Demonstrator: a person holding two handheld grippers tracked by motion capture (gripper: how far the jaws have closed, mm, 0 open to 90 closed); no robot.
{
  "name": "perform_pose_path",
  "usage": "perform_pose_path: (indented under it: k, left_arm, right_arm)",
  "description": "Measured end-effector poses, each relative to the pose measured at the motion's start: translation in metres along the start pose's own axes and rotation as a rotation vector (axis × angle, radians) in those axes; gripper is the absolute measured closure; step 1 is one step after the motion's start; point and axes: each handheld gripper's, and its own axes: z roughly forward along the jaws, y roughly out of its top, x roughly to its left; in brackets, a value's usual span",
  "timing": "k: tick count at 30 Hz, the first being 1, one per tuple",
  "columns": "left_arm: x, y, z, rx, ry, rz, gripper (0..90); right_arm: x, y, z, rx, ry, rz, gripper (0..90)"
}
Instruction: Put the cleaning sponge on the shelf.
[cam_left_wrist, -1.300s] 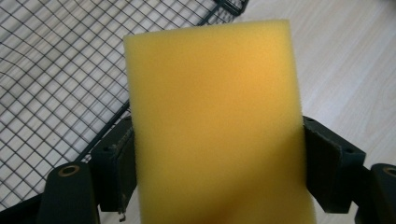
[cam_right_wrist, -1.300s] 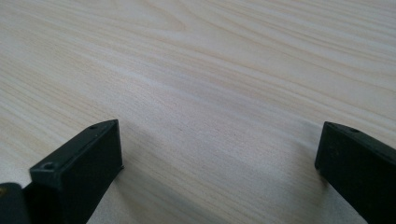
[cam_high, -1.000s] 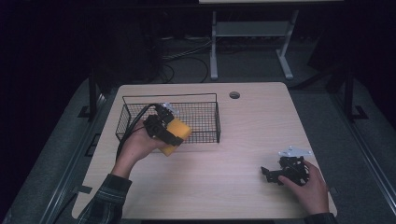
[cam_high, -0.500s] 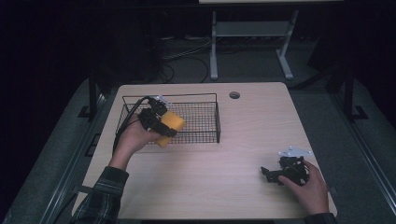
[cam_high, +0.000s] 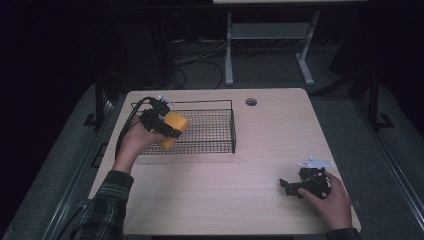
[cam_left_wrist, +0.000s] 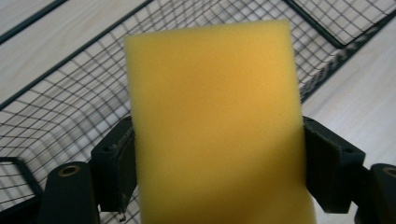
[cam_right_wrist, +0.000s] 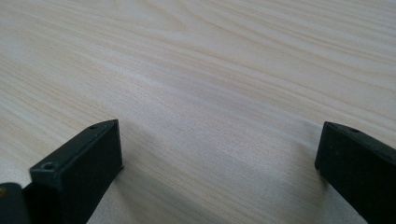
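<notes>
A yellow sponge block (cam_high: 172, 129) is clamped in my left gripper (cam_high: 167, 131), held over the left end of the black wire basket (cam_high: 220, 135). In the left gripper view the sponge (cam_left_wrist: 212, 121) stands upright with both pads pressed on its sides, and the basket mesh (cam_left_wrist: 65, 102) lies behind and below it. My right gripper (cam_high: 287, 185) rests low near the table's front right corner, in the person's hand. Its jaws stand wide apart in the right gripper view (cam_right_wrist: 219, 154), with bare wood between them.
The light wooden table (cam_high: 220, 195) has a round cable hole (cam_high: 251, 102) near its far edge. The floor around it is dark, and a grey metal stand (cam_high: 265, 35) with cables is behind the table.
My left hand has carried the sponge away from the person, from the basket's near rim to over its left end. The right hand has not moved.
</notes>
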Motion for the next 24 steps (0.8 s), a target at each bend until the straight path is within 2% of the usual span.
perform_pose_path:
  k: [8, 17, 24]
  left_arm:
    - [0.018, 0.0, -0.001, -0.001, 0.033, -0.023, 22.7]
    - [0.041, -0.003, -0.001, -0.004, 0.078, -0.078, 22.7]
    - [0.062, -0.009, 0.006, -0.006, 0.098, -0.137, 22.8]
  right_arm:
    - [0.0, 0.0, 0.0, 0.0, 0.0, -0.001, 0.0]
    - [0.0, 0.0, 0.0, 0.0, 0.0, 0.0, 0.0]
    - [0.0, 0.0, 0.0, 0.0, 0.0, 0.0, 0.0]
